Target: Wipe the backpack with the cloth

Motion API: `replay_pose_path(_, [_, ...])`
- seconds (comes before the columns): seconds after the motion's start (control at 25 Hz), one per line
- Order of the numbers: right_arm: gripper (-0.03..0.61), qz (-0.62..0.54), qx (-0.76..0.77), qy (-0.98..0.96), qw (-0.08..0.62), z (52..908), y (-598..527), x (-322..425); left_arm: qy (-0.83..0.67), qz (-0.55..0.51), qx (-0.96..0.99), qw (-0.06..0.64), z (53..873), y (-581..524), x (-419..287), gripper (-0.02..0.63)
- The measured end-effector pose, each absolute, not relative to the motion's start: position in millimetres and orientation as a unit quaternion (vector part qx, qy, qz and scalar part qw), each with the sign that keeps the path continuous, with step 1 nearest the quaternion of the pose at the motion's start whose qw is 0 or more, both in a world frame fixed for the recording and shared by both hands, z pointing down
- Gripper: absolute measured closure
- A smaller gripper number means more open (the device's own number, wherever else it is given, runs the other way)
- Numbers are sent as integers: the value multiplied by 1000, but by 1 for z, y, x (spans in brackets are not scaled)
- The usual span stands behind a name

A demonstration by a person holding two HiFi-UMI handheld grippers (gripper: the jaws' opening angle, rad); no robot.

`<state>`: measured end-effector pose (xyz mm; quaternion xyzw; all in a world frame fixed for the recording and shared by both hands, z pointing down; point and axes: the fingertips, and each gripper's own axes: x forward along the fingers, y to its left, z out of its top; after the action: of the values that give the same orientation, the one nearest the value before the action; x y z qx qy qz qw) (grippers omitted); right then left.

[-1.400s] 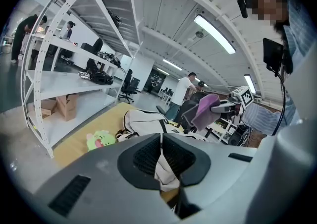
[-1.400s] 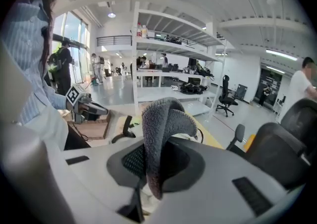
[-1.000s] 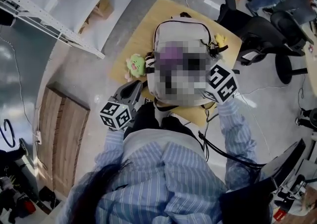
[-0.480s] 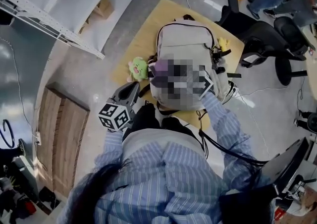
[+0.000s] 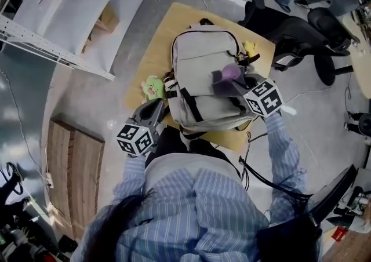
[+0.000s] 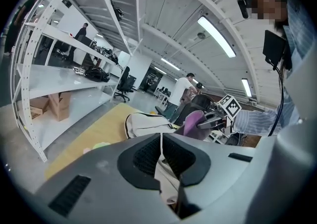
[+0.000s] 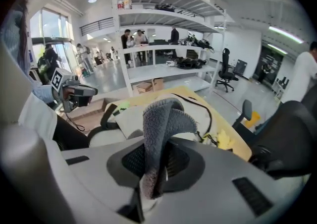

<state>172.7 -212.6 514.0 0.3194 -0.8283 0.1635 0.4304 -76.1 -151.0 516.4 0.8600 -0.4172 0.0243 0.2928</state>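
We find one bench, pale wood, carrying the work. One backpack, light grey with dark trim, lies flat on it, front panel up and carry handle at the far edge. It covers most of the bench top, so the whole front is open to wiping.

There are two grippers. The left gripper is at the backpack's near left corner with its jaws clenched on a thin fold of pale backpack fabric. We judge this hold is meant to stop the bag sliding under the wiping strokes. The right gripper is clamped on the one cloth, a grey-purple towelling piece. The cloth is pinched at its lower end, and the free part folds over above the jaws to offer a soft face to the bag. In the head view the cloth sits over the right side of the front panel, near the side zip. We cannot confirm from any view that it touches the fabric.

We count two small soft toys. The green toy lies on the bench just beside the backpack's left edge. The yellow toy is at its far right side, seemingly attached there.

In our judgement wiping is in hand, and most of the panel is yet to be covered.
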Motion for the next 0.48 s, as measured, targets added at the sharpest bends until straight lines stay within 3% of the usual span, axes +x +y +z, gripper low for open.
replay_pose_path(0.48, [537, 226, 468, -739, 428, 520, -225, 326, -383, 36, 876, 291, 516, -164, -62, 598])
